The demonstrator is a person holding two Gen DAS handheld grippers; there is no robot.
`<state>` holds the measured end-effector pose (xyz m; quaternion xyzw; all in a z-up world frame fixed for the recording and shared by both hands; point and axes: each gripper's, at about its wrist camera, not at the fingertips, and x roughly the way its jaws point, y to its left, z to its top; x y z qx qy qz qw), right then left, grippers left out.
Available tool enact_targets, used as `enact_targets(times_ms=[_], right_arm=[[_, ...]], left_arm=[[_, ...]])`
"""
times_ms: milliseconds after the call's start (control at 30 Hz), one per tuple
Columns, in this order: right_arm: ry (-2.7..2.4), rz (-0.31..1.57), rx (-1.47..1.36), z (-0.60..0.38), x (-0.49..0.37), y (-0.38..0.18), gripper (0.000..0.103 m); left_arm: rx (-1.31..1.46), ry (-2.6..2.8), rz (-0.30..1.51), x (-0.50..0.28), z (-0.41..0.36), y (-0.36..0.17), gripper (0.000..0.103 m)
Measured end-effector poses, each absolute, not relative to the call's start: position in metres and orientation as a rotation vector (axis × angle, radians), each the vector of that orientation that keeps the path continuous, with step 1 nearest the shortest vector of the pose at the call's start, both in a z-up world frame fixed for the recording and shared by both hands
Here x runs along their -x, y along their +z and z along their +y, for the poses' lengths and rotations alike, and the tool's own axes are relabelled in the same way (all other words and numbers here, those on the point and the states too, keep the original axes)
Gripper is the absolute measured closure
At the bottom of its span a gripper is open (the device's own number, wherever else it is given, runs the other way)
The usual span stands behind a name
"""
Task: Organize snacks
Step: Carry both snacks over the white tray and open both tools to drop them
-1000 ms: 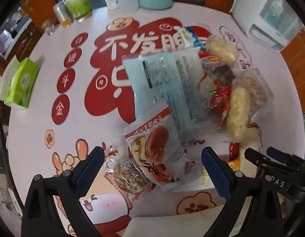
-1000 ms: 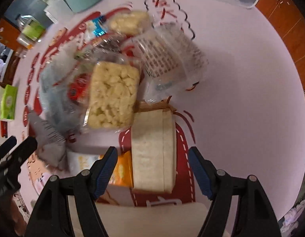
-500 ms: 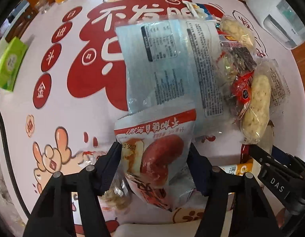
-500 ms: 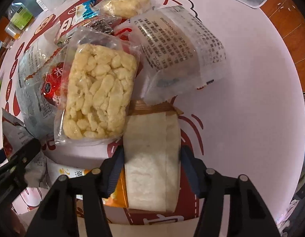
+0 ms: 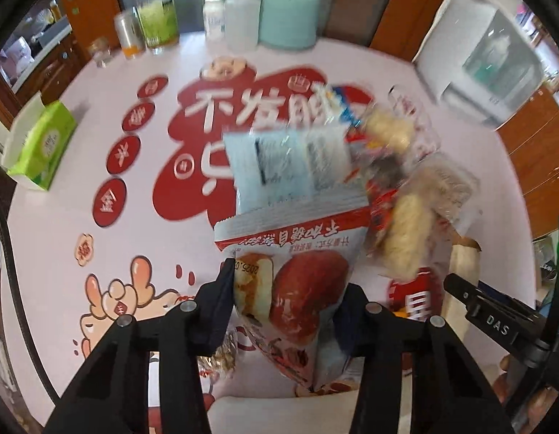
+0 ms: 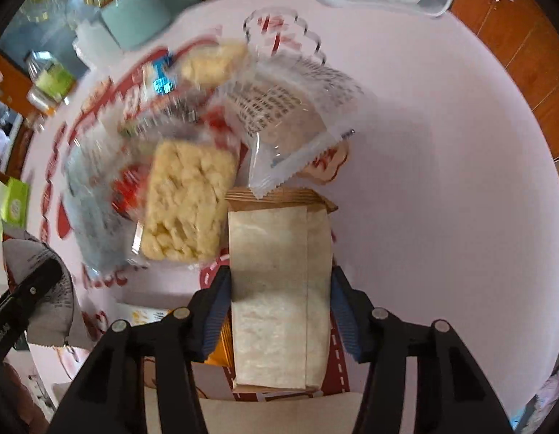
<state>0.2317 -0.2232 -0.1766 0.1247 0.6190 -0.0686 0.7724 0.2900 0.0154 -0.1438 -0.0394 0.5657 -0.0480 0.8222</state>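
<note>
left gripper [image 5: 284, 300] clamped on red-and-white bread packet [image 5: 297, 275], now lifted off table [image 5: 98, 253] vs 0.5 s ago, right gripper [image 6: 279, 311] closed on kraft-paper packet [image 6: 279, 289], also raised, snack pile [image 6: 185, 195] just beyond, blurred

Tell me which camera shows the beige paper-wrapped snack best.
The right wrist view: the beige paper-wrapped snack fills the centre, clamped in the right gripper. The left wrist view catches only a blurred end at the right.

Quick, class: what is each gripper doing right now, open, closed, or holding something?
Left gripper: closed on the red-and-white snack bag.
Right gripper: closed on the beige paper-wrapped packet.
</note>
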Motion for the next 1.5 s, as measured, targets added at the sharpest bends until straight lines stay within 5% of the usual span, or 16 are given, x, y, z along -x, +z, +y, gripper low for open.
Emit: enact_targets(times_ms=[533,1300,1367,1400,1433,1500], right_arm=[[0.040,0.940,-0.321,-0.228,-0.159,-0.016,0.049],[0.105,1.114,-0.129,-0.187,-0.006,-0.052,0.048],[0.096,1.121,-0.133,-0.186,-0.003,-0.052,0.047],[0.091,1.130,-0.133,-0.186,-0.002,-0.053,0.045],[0.087,1.142,-0.135,-0.186,-0.002,-0.053,0.043],[0.084,1.141,-0.139,-0.185,0.000,-0.053,0.036]], left_arm=[[0.049,-0.233,0.915,-0.154,0.004,0.002,0.056],[-0.059,-0.116,1.083,-0.028,-0.002,-0.065,0.054],[-0.066,-0.109,1.087,-0.024,-0.003,-0.065,0.037],[-0.068,-0.110,1.086,-0.023,-0.003,-0.064,0.012],[-0.067,-0.110,1.079,-0.021,-0.003,-0.063,0.000],[-0.069,-0.107,1.065,-0.018,-0.003,-0.060,0.001]])
